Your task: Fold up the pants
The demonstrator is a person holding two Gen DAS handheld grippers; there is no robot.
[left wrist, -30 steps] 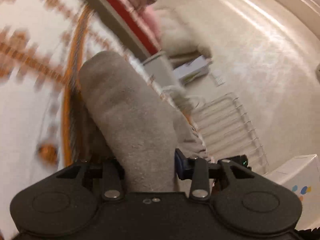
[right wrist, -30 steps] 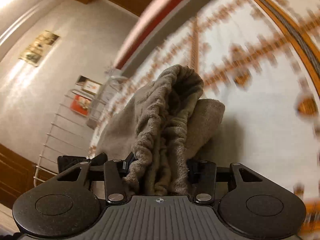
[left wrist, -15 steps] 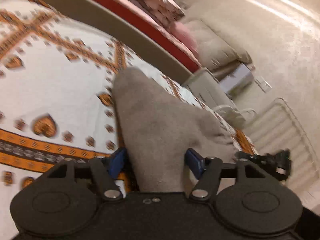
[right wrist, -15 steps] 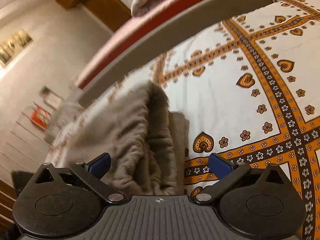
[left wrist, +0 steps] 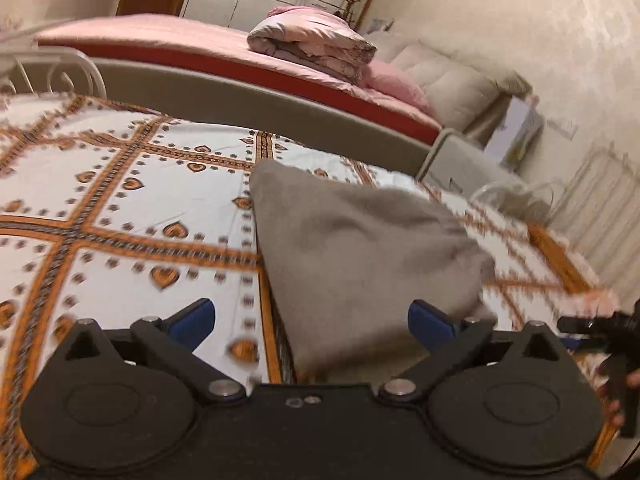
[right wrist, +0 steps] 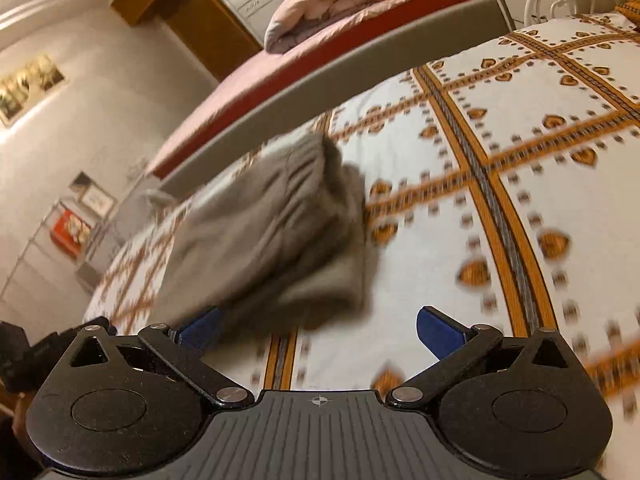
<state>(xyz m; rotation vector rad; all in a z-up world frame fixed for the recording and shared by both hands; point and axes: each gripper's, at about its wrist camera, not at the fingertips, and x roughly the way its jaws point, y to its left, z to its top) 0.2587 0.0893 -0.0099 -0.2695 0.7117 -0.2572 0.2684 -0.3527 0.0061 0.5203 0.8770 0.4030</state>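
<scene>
The grey pants [left wrist: 360,248] lie folded in a thick bundle on the patterned bedspread [left wrist: 132,208]. My left gripper [left wrist: 311,320] hovers just behind the bundle, its jaws opening wide; the cloth shows between the blue pads [left wrist: 192,318] but neither presses on it. In the right wrist view the pants [right wrist: 280,220] rest ahead and to the left, gathered waistband on top. My right gripper [right wrist: 319,327] stands open over the bedspread [right wrist: 500,152], its left pad near the bundle's near edge and nothing gripped.
A grey bed rail [left wrist: 248,108] borders the far side. Beyond it is a pink bed with a folded quilt [left wrist: 312,40]. A white metal headboard [left wrist: 52,72] stands at far left. A wire rack [left wrist: 600,208] and boxes stand by the wall at right.
Both grippers have let go of the pants, opened wide and drawn back and up. The bundle, held up before, now lies on the bedspread.
</scene>
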